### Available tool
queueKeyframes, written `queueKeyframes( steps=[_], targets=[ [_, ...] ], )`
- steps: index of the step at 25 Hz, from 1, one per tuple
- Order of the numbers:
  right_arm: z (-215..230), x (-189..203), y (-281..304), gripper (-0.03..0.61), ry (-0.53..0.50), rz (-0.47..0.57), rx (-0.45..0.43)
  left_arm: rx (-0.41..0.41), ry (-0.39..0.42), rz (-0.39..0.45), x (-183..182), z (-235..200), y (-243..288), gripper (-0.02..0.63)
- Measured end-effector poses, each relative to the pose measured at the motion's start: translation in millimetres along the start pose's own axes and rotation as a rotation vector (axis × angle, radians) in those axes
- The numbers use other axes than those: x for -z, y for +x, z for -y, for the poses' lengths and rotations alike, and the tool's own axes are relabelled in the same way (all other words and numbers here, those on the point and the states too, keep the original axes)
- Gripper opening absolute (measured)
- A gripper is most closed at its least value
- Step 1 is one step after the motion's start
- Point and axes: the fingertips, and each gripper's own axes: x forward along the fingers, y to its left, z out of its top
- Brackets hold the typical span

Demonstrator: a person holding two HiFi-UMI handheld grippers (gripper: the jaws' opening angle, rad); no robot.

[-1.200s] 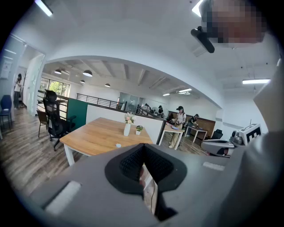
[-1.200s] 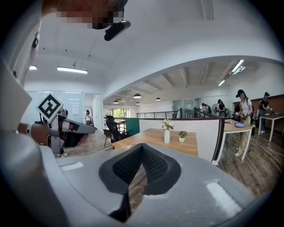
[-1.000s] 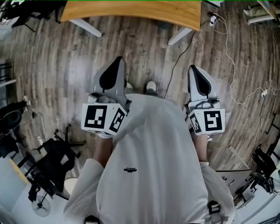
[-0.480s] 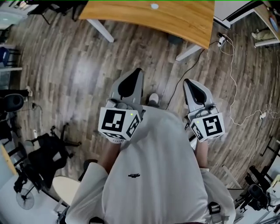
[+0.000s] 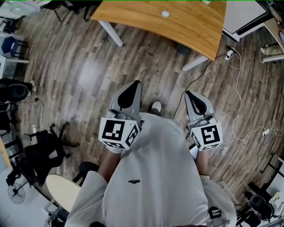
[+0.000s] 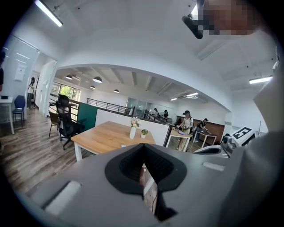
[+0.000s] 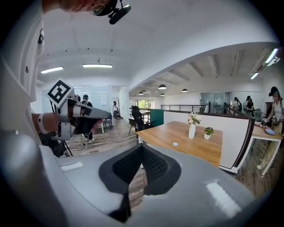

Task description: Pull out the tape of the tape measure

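Head view: left tool (image 5: 133, 86) and right tool (image 5: 191, 95) at waist height, well short of the table (image 5: 186, 22); small white disc (image 5: 165, 13) on it, likely the tape measure; left gripper view: jaws together, nothing between; right gripper view: same, closed, empty; disc ahead on table; judged step: approach; open both before reaching, one to pin the case, other for the tape tip.
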Motion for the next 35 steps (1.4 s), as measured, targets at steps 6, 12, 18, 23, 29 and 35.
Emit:
queueKeyframes(
  steps=[6, 12, 18, 23, 29, 35],
  targets=[
    [2.3, -0.6, -9.8, 0.002, 0.01, 0.047, 0.017, 0.008, 0.022, -0.005, -6.2, 9.2, -3.5, 0.017],
    [21.3, 1.9, -23.5, 0.002, 0.059, 0.078, 0.066, 0.037, 0.032, -0.032, -3.2, 16.2, 8.9, 0.017],
    [31.7, 8.0, -23.5, 0.002, 0.167, 0.095, 0.105, 0.085, -0.014, -0.076, 11.1, 16.1, 30.7, 0.017],
    [49.9, 0.3, -10.6, 0.002, 0.145, 0.104, 0.133, 0.126, -0.015, -0.08, 8.1, 23.5, 56.0, 0.017],
    [70.8, -9.9, 21.7, 0.002, 0.169, 0.098, 0.146, 0.107, -0.039, -0.084, 0.1, -0.9, 77.1, 0.017],
    [82.6, -29.6, 59.2, 0.002, 0.168, 0.09, 0.142, 0.092, -0.087, -0.078, -10.9, -33.1, 103.4, 0.017]
  ],
)
